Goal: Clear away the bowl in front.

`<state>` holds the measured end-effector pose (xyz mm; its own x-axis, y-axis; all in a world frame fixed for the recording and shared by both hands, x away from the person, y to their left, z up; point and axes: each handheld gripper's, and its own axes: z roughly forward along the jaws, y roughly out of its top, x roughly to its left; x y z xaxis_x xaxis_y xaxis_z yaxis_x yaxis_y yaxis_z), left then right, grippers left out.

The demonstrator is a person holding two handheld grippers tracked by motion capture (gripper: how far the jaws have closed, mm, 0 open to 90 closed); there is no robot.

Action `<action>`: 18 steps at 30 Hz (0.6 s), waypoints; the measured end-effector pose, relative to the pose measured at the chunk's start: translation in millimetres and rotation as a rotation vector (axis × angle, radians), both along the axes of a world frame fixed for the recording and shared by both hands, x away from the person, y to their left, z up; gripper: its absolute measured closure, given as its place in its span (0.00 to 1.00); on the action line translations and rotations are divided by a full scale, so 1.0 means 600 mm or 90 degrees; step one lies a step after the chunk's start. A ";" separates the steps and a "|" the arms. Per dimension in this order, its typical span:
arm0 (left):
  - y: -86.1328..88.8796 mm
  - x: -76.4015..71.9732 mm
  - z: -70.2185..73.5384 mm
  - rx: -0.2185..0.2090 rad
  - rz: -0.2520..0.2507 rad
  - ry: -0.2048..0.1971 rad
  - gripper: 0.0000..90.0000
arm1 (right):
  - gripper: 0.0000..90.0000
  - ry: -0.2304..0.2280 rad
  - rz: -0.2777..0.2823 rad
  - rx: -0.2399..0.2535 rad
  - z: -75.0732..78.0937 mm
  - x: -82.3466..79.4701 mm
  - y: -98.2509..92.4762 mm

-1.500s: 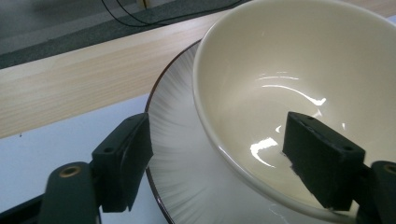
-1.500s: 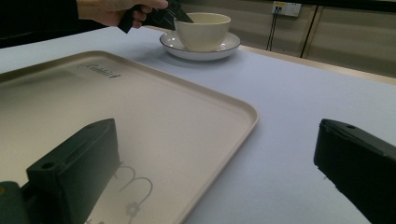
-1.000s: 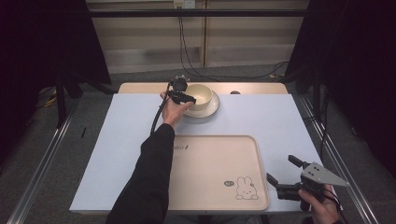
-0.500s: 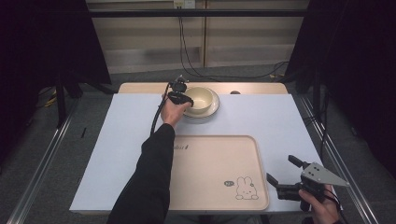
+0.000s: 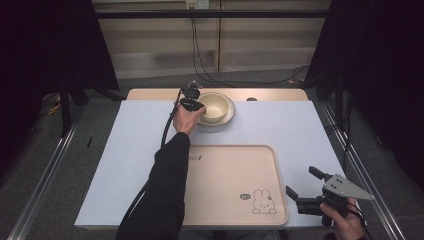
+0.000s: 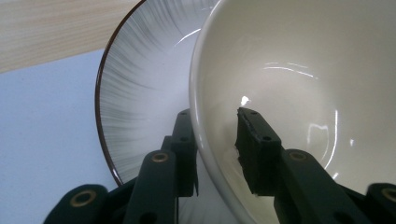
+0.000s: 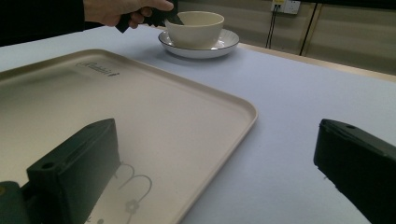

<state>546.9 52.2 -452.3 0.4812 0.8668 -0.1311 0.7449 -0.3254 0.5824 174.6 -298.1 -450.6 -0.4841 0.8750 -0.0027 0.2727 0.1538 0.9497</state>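
A cream bowl (image 5: 216, 105) (image 6: 289, 70) stands on a grey-streaked plate (image 5: 230, 118) (image 6: 140, 70) at the far middle of the table. My left gripper (image 5: 200, 107) (image 6: 215, 114) straddles the bowl's near-left rim, one jaw outside the wall and one inside. Its jaws have just been closing on that rim, and a gap still shows at the inner pad (image 6: 254, 140). My right gripper (image 5: 301, 180) (image 7: 217, 126) stands open and holds nothing, near the table's front right. From there the bowl (image 7: 194, 28) shows far off.
A beige tray (image 5: 225, 170) (image 7: 93, 93) with a rabbit drawing lies at the front middle, its right front corner just beside the right gripper. A pale blue sheet (image 5: 300, 130) covers the table. Cables hang behind the far edge.
The left gripper's jaws look a little narrower at the bowl's rim. Both hands stay where they were.
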 end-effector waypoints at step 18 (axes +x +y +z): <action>0.015 -0.007 0.003 -0.102 0.043 0.015 0.93 | 0.00 0.000 0.000 0.001 -0.001 0.000 -0.001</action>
